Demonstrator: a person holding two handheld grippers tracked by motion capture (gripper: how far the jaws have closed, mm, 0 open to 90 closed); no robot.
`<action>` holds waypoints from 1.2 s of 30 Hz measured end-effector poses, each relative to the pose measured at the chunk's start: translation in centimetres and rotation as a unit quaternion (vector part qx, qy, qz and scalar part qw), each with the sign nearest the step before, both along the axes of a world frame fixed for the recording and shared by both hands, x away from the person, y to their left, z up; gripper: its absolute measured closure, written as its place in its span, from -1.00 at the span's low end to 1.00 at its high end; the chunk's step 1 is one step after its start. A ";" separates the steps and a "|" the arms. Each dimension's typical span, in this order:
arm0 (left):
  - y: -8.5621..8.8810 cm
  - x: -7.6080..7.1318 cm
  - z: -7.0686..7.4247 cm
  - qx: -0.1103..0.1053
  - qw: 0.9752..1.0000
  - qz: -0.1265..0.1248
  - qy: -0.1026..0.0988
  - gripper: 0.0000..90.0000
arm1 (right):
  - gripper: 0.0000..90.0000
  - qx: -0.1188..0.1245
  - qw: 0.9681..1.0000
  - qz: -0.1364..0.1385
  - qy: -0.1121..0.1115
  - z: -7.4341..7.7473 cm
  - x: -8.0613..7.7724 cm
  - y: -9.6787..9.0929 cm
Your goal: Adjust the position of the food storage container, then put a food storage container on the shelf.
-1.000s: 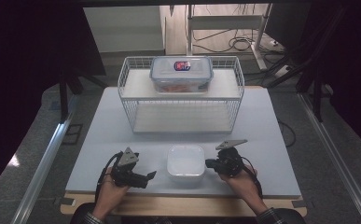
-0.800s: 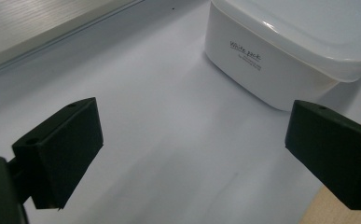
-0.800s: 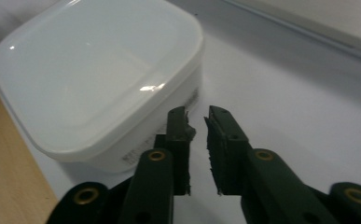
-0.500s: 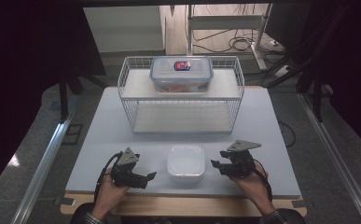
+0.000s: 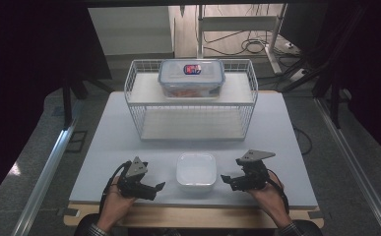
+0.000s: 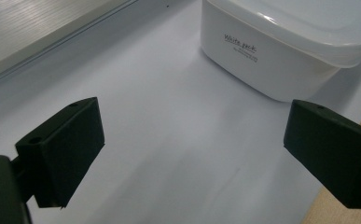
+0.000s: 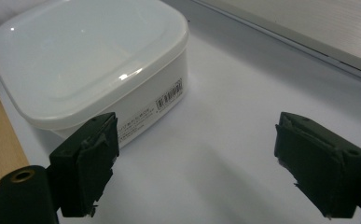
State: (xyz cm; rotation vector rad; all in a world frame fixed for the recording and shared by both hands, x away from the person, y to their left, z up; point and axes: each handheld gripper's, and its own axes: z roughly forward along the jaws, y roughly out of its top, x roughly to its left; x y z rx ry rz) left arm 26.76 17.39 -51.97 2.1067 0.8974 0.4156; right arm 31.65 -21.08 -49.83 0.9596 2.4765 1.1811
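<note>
A white square container with a lid (image 5: 196, 170) stands on the white table board (image 5: 286, 147) near its front edge. My left gripper (image 5: 159, 187) rests to the left of the container, pointing at it, jaws wide open and empty (image 6: 194, 154). The container (image 6: 271, 51) lies ahead of it, apart from the jaws. My right gripper (image 5: 226, 181) sits to the container's right, also pointing at it. Its jaws have just been opening and now stand wide with nothing between them (image 7: 201, 163). The container (image 7: 89, 60) is just beyond its left jaw.
A white wire rack (image 5: 190, 98) with two shelves stands at the middle of the board. On its top shelf sits a clear lidded box (image 5: 191, 77) with a red and blue label. The wooden table edge (image 5: 193, 216) runs along the front.
The right gripper's jaws have gone from shut to wide open, and it has drawn slightly back to the right from the white container. The left gripper has stayed put.
</note>
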 end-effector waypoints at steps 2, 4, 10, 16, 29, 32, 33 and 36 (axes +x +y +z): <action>0.0 0.0 0.0 -0.002 1.000 0.001 0.002 -0.89 | -0.71 -0.002 1.000 0.002 0.001 -0.1 0.0 0.0; 0.0 0.1 0.0 -0.005 1.000 0.001 0.008 -0.89 | -0.72 0.000 1.000 0.002 0.001 -0.1 0.0 0.0; 0.1 0.1 0.2 -0.034 0.999 0.002 0.023 -0.90 | -0.80 0.003 1.000 0.003 0.001 0.0 0.1 -0.1; 0.0 0.3 0.5 -0.044 0.999 0.001 0.028 -0.90 | -0.82 0.004 1.000 0.005 -0.005 0.3 0.0 0.0; -1.7 1.1 1.8 -0.051 0.998 -0.028 0.028 -0.82 | -0.95 0.009 1.000 0.001 -0.001 1.4 -0.1 0.9; -1.9 1.2 2.1 -0.051 0.998 -0.030 0.027 -0.77 | -0.94 0.010 1.000 -0.003 0.001 1.6 -0.1 1.2; -1.9 1.3 2.2 -0.054 0.998 -0.029 0.027 -0.75 | -0.92 0.011 1.000 -0.004 0.002 1.7 -0.1 1.3; -1.9 1.7 2.5 -0.067 0.997 -0.028 0.029 -0.69 | -0.80 0.013 1.000 -0.005 0.009 2.1 -0.1 1.5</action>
